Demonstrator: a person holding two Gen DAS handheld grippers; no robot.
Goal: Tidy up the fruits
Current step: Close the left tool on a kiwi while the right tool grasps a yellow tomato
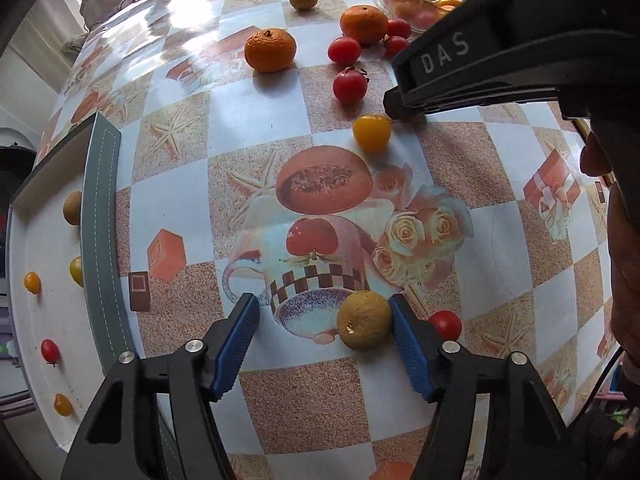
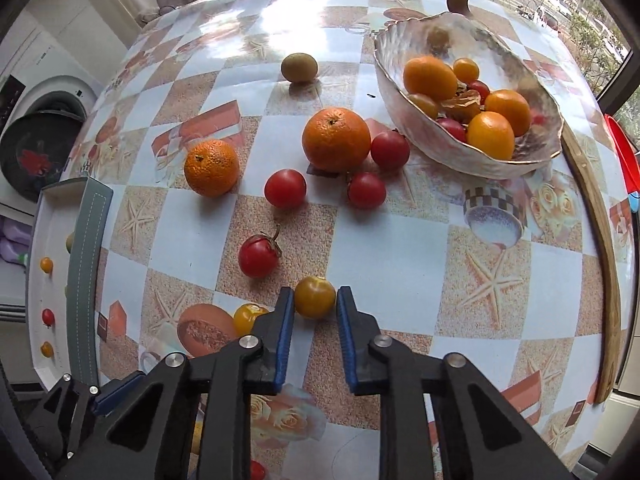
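Observation:
My right gripper (image 2: pixel 315 295) points down at the table, shut on a small orange-yellow tomato (image 2: pixel 315 298) that its blue pads (image 2: pixel 285 312) pinch from both sides. A second yellow tomato (image 2: pixel 248 316) lies just left of it. In the left wrist view my left gripper (image 1: pixel 320 310) stands open over the table, with a brownish-green round fruit (image 1: pixel 364 320) between its fingers. That fruit rests against the right pad (image 1: pixel 402 320) and is well apart from the left one. A red tomato (image 1: pixel 446 324) sits just outside the right finger.
Two oranges (image 2: pixel 336 139) (image 2: pixel 211 167), several red tomatoes (image 2: pixel 285 188) and a green-brown fruit (image 2: pixel 299 67) lie loose on the patterned tablecloth. A glass bowl (image 2: pixel 520 160) of fruit stands at the back right. A white tray (image 1: pixel 44 320) with small fruits lies at the left edge.

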